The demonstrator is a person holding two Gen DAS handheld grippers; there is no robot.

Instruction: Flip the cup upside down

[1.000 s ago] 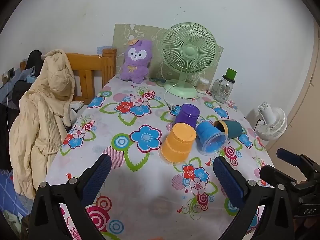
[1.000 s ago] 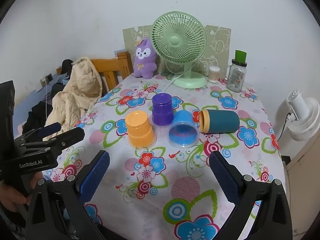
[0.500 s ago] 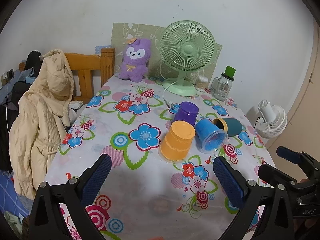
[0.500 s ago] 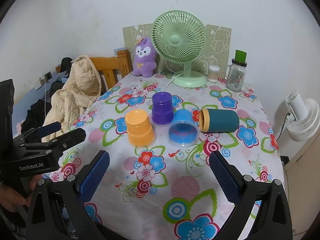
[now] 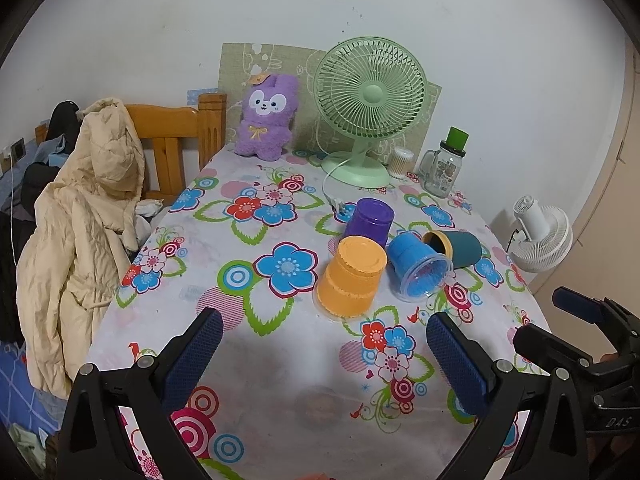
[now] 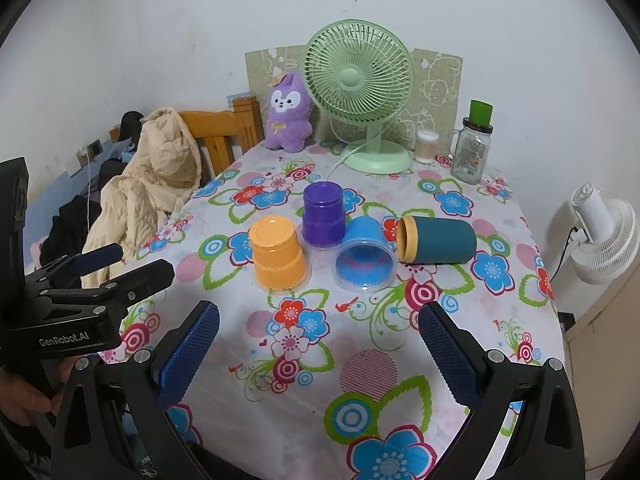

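Several cups stand on the flowered tablecloth [image 5: 280,360]. An orange cup [image 5: 352,276] [image 6: 280,256] and a purple cup [image 5: 370,222] [image 6: 323,214] stand upside down. A blue cup [image 5: 418,266] [image 6: 362,258] lies on its side, mouth toward me. A teal cup with a tan rim [image 5: 456,246] [image 6: 438,240] lies on its side. My left gripper [image 5: 320,356] is open and empty, short of the orange cup. My right gripper [image 6: 318,344] is open and empty, short of the blue cup.
A green desk fan [image 5: 368,108], a purple plush toy [image 5: 266,120], a glass jar with a green lid [image 5: 444,164] and a small container stand at the table's back. A wooden chair with a beige coat [image 5: 84,220] is at the left. A white fan [image 5: 540,236] stands at the right.
Both grippers have drifted slightly; the cups look a little nearer in the right wrist view. Nothing was grasped or moved.
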